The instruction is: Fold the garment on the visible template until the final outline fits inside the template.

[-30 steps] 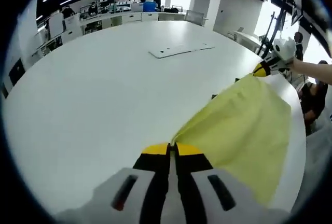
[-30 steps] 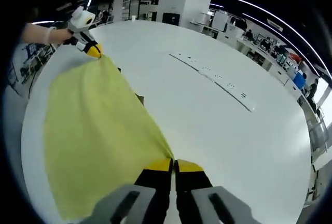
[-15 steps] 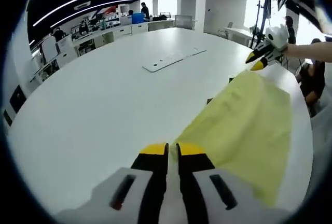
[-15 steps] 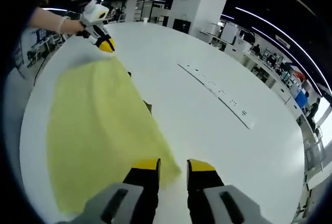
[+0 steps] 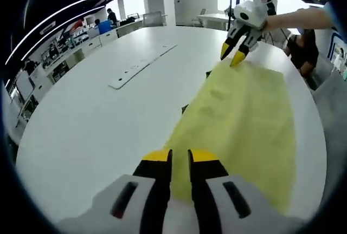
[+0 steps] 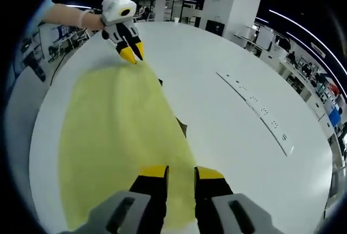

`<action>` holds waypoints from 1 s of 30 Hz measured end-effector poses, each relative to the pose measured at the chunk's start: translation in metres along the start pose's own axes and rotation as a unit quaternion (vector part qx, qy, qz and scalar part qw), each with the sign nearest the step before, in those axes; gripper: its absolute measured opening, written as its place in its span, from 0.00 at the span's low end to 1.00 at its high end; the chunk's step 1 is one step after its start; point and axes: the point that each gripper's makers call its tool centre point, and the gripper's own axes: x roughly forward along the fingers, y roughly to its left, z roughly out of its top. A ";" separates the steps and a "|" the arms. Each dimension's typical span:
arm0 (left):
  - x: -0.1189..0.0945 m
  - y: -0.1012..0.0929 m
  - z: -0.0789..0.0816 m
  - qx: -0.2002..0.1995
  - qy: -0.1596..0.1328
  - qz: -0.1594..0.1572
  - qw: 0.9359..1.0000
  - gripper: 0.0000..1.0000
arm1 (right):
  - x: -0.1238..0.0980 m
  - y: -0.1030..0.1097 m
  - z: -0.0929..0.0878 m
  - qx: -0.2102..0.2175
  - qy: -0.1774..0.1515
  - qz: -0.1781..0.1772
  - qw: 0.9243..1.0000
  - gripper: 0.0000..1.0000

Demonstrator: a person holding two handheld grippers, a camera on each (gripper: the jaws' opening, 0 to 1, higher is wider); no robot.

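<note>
A pale yellow garment [image 5: 244, 115] lies spread flat on the white table [image 5: 92, 125], near its edge. Small dark bits of a template [image 5: 184, 108] peek out from under its inner edge. In the left gripper view my left gripper [image 5: 180, 156] stands slightly open over the near corner, holding nothing. At the far corner the right gripper [image 5: 232, 55] hovers open, tips pointing down at the cloth. In the right gripper view the garment [image 6: 119, 131] runs from my open right gripper [image 6: 181, 173] to the left gripper [image 6: 133, 54], and the dark template [image 6: 181, 128] shows again.
A long flat white panel [image 5: 141, 66] with small holes lies on the table beyond the garment, also in the right gripper view as the panel [image 6: 260, 112]. A person [image 5: 303, 50] sits past the table edge. Desks and columns fill the room behind.
Both grippers have let go of the garment: the right opened half a second ago, the left has just parted. The cloth has settled flat, and both cameras have shifted.
</note>
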 end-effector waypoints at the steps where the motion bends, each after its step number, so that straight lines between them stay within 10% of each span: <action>1: 0.001 0.000 0.001 0.000 0.001 -0.001 1.000 0.09 | 0.001 0.000 0.000 0.000 0.001 0.002 1.000 0.16; 30: 0.016 0.000 -0.007 0.023 0.036 -0.019 0.999 0.00 | 0.002 0.003 -0.001 -0.002 0.016 0.019 1.000 0.00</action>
